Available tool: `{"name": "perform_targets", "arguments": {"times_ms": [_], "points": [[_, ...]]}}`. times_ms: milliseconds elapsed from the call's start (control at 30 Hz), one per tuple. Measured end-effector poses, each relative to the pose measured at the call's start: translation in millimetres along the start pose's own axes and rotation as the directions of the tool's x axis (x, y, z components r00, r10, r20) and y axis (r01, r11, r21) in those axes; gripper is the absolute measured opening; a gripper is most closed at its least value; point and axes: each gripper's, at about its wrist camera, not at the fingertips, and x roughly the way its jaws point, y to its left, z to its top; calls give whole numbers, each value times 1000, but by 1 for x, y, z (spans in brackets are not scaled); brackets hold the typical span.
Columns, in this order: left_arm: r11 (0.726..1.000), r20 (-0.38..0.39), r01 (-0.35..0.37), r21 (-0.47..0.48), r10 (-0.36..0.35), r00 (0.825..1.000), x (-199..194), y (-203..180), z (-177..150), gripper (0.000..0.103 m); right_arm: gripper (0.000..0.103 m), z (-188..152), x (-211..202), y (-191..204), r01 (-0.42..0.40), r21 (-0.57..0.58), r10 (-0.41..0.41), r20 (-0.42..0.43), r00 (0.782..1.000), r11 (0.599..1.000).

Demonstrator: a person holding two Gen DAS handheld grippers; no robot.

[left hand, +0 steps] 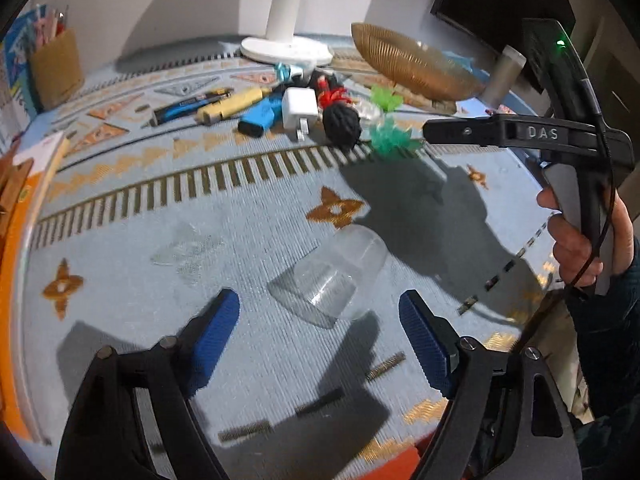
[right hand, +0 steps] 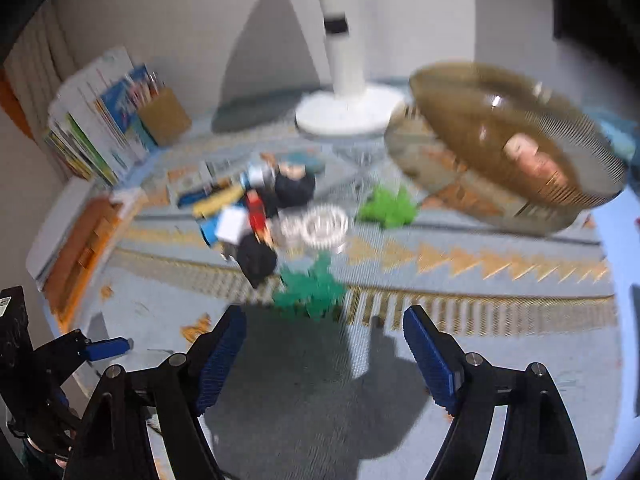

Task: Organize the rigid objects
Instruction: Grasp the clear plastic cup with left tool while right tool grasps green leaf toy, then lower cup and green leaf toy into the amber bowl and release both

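Observation:
My left gripper is open just in front of a clear plastic box lying on the blue patterned cloth. My right gripper is open and empty, just short of a dark green plastic piece; it shows from the side in the left wrist view. A pile of small objects lies beyond: a white charger plug, a blue block, a yellow marker, a black ball, a red piece and a light green piece.
A golden ribbed bowl stands tilted at the back right. A white lamp base is at the back centre. A pencil holder and books are at the left. An orange-edged box lies along the left edge.

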Motion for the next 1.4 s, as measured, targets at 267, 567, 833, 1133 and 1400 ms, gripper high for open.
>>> {"name": "perform_targets", "arguments": {"times_ms": [267, 567, 833, 1133, 1400], "points": [[996, -15, 22, 86, -20, 1000, 6, -12, 9, 64, 80, 8, 37, 8, 22, -22, -23, -37, 999, 999], [992, -14, 27, 121, -25, 1000, 4, -14, 3, 40, 59, 6, 48, 26, 85, -115, -89, -28, 996, 990], [991, 9, 13, 132, -14, 1000, 1, -23, 3, 39, 49, 2, 41, 26, 62, -119, -65, -20, 998, 991], [994, 72, 20, 106, -28, 997, -16, -30, 17, 39, 49, 0, 7, 24, 56, -116, -52, 31, 998, 992], [992, 213, 25, 125, -51, 976, -51, -52, 74, 39, 49, 21, -67, 5, 99, -75, -84, 177, 981, 992]]}}
